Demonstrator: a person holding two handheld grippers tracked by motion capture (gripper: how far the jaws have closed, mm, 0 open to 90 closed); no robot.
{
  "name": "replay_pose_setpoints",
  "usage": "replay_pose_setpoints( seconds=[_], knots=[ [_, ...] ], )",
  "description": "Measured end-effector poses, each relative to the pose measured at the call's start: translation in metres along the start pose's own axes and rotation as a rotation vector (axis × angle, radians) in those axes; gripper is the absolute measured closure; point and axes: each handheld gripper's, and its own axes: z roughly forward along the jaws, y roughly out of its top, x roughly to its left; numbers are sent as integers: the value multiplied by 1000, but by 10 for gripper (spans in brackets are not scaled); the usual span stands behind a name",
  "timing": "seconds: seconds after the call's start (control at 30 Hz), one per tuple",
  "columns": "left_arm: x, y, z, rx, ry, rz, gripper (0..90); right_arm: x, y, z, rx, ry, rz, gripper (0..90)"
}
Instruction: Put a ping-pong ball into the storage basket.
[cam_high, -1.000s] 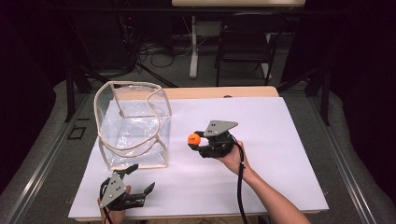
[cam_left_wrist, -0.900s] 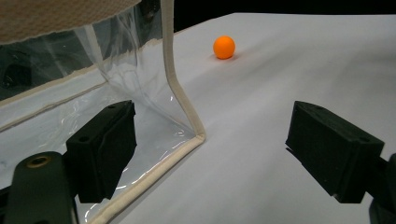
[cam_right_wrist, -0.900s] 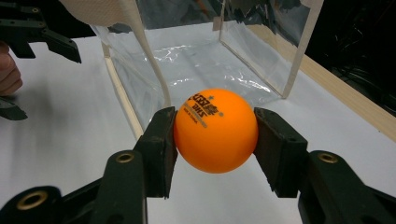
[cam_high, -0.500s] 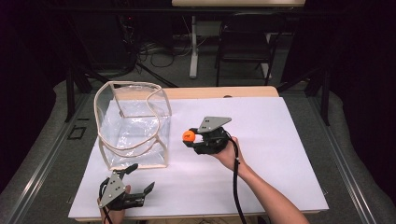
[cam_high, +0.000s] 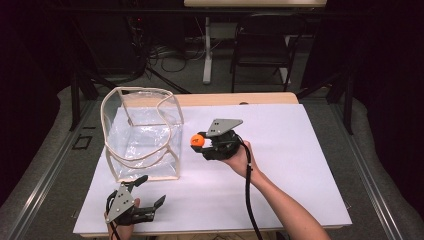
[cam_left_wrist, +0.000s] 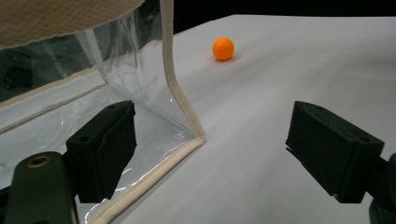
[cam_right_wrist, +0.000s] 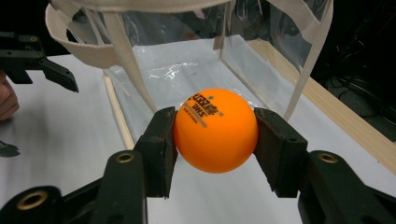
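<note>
The right gripper (cam_high: 200, 143) is clenched on an orange ping-pong ball (cam_high: 197, 140), its two black jaws pressing the ball from either side; in the right gripper view the ball (cam_right_wrist: 215, 130) sits squarely between the pads, black print on its upper face. High view puts that ball in the air just beside the right wall of a clear plastic bag (cam_high: 142, 135) with cream fabric trim, apart from the wall by a narrow gap and lower than the bag's top rim. The bag stands upright and open-topped on the white table sheet (cam_high: 300, 150), its cream handle loops sagging across the mouth — in the right gripper view one strap (cam_right_wrist: 93, 51) crosses in front of the opening above the ball. The left gripper (cam_high: 145, 197) rests low at the near edge of the sheet, just in front of the bag's front corner, with jaws spread wide and nothing between them; the left gripper view shows the bag's bottom corner seam (cam_left_wrist: 194, 137) lying between those jaws, touching neither. The same view catches an orange ball (cam_left_wrist: 223, 49) farther off — whether it lies on the sheet I cannot tell. Right of the bag the sheet is bare out to its far and right edges.
</note>
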Motion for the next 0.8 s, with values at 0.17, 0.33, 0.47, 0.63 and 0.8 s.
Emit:
replay_pose_setpoints(
  seconds=[0.17, 0.33, 0.47, 0.63, 0.8],
  knots=[
    [1, -1, 1, 1, 1, -5, 156, -1, 5, 2, -10, 2, -1, 513],
    [0, 0, 0, -1, 0, 1, 156, -4, 13, 4, -13, -1, 0, 512],
    [0, 0, 0, -6, 3, 0, 156, -2, 18, 4, -13, -3, -15, 513],
    [1, 0, 0, 0, 0, 1, 156, -3, 23, 4, -17, -1, -17, 513],
    [0, 0, 1, -2, 2, 2, 156, -4, 30, 5, -22, 0, -16, 513]
  ],
)
